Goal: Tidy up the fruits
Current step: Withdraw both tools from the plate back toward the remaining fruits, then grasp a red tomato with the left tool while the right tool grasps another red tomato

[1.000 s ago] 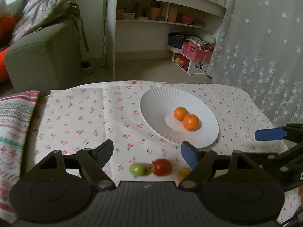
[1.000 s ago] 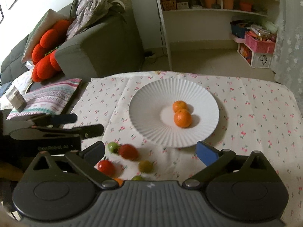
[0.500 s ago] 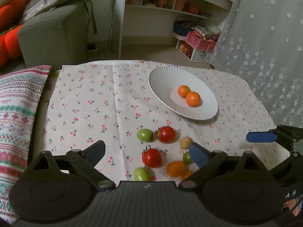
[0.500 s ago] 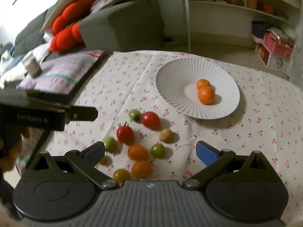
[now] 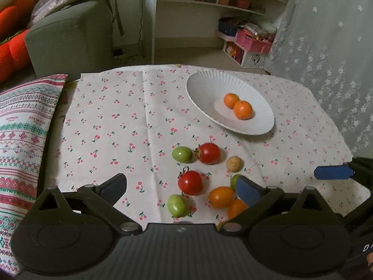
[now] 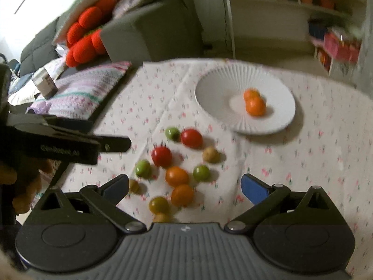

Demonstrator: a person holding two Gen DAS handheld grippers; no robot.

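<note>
A white ribbed plate (image 5: 205,86) (image 6: 209,86) at the far right of the table holds two oranges (image 5: 242,109) (image 6: 255,106). Several small tomatoes lie loose on the cloth before it: red ones (image 5: 209,153) (image 5: 190,182) (image 6: 191,138) (image 6: 161,156), green ones (image 5: 182,154) (image 5: 176,205) (image 6: 143,168), orange ones (image 5: 221,196) (image 6: 177,176) and a tan one (image 5: 234,163) (image 6: 211,154). My left gripper (image 5: 181,186) is open and empty above the near tomatoes. My right gripper (image 6: 185,185) is open and empty, also above them.
A cherry-print cloth (image 5: 121,121) covers the table. A striped cushion (image 5: 21,126) lies at its left edge. A grey sofa (image 5: 67,37) with red cushions, a white shelf unit (image 5: 209,11) and a lace curtain (image 5: 331,53) stand beyond.
Both grippers have pulled back and up from the plate, so the whole group of loose tomatoes has come into view. Both stay open and empty.
</note>
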